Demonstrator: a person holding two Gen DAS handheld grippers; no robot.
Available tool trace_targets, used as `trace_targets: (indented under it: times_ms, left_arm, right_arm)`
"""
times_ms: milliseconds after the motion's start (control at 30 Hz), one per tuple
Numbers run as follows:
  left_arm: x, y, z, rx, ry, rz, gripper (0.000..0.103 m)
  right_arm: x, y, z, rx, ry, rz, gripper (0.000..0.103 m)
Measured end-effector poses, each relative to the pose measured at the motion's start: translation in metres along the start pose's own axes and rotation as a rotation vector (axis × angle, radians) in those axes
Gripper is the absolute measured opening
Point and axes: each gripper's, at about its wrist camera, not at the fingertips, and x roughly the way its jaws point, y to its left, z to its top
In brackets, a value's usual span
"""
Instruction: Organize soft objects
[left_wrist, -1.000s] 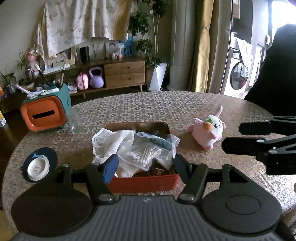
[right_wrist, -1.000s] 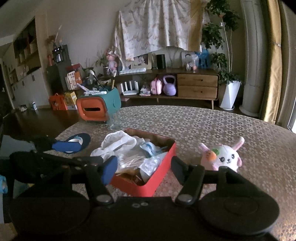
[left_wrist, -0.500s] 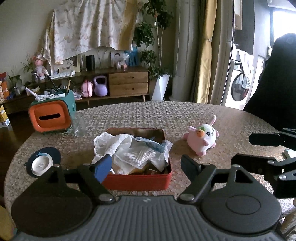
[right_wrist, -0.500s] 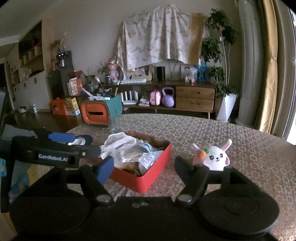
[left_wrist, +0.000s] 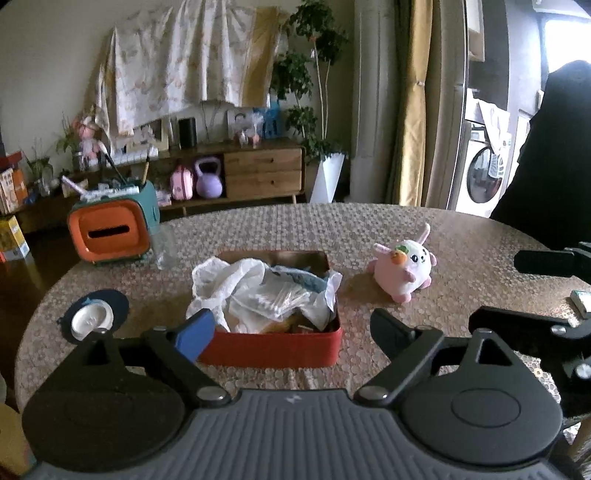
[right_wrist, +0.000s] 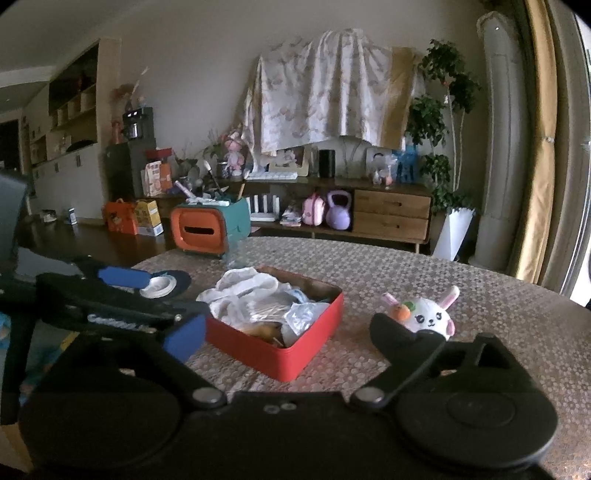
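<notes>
- Both tongs have drawn back and risen over the last second — the red tin (left_wrist: 271, 349) and the plush bunny (left_wrist: 404, 271) now sit farther off and smaller in both wrist views.
- Left tongs (left_wrist: 291, 328): jaws spread wide, holding nothing, hovering above the near edge of the tabletop (left_wrist: 369, 229) in line with the tin.
- Right tongs (right_wrist: 284, 332): also spread and empty; the bunny (right_wrist: 424, 314) shows just past the right finger.
- Tin: open, stuffed with a white cloth (left_wrist: 225, 280), crinkled plastic packets and other soft bits that spill over the rim.
- Bunny: upright on the tabletop, to the right of the tin and apart from it — not yet put away.
- Off to the left stand an orange and teal tissue box (left_wrist: 110, 229) and a dark coaster (left_wrist: 118, 301) carrying a white lid.
- Judgement: the pull-back looks like a pause between steps; the bunny seems the likeliest thing left to pick up, and the right tongs are closest.
</notes>
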Motion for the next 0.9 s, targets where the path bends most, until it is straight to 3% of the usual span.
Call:
trace_targets:
  times_ms: [467, 533, 900]
  left_arm:
    - [-0.012, 0.002, -0.003, -0.029, -0.033, -0.040, 0.094]
    - [-0.014, 0.002, -0.003, -0.034, -0.038, -0.054, 0.103]
    - [-0.023, 0.000, 0.000, -0.053, -0.091, -0.061, 0.103]
  right_arm:
    - [0.007, -0.020, -0.007, 0.087, -0.036, -0.081, 0.103]
    - [0.009, -0.022, -0.008, 0.097, -0.037, -0.082, 0.103]
    - [0.006, -0.021, -0.009, 0.105, -0.054, -0.077, 0.103]
